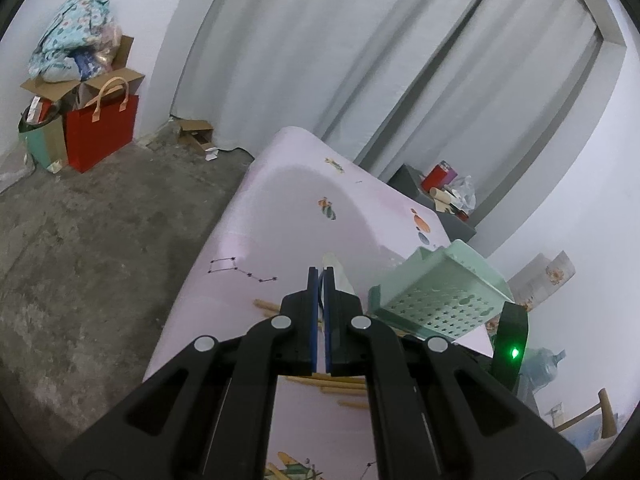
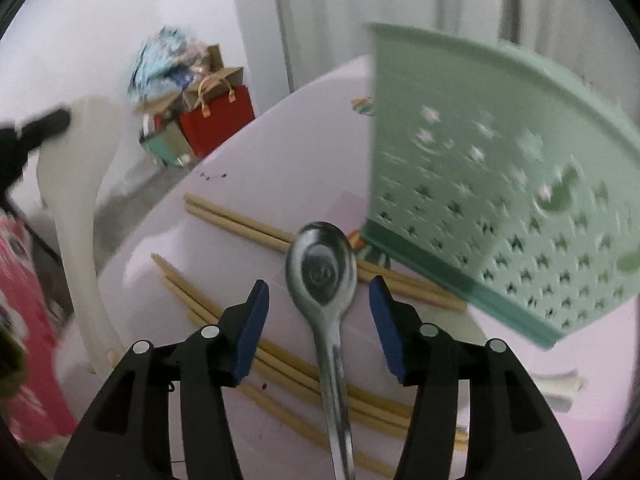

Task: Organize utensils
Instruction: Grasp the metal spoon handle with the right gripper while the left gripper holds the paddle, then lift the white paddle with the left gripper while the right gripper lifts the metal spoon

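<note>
Several wooden chopsticks (image 2: pixel 280 364) lie loose on the pink-clothed table (image 2: pixel 280 160), under and ahead of the right tongs (image 2: pixel 319 296), and none of them shows inside the green perforated basket (image 2: pixel 500 200), which stands tilted just ahead and to the right of those tongs. As far as both views show, the basket holds nothing yet, though part of its inside is hidden; so the sorting looks barely begun, with the chopsticks, the spoon and the ladle all left to place.

The right tongs stand about half open. A metal spoon (image 2: pixel 322 268) sits between the blue pads with clear gaps on either side, bowl forward and handle running back under the camera; the pads do not press it. Whether it rests on the chopsticks or hangs free I cannot tell.

The left tongs (image 1: pixel 320 280) are closed tight, pads together. In the right wrist view a white ladle (image 2: pixel 80 200) hangs from their black tip at far left, so they appear to grip it near the bowl end; in the left wrist view only a pale sliver shows beyond the pads. The basket lies just right of these tongs, the chopsticks beneath them.
</note>
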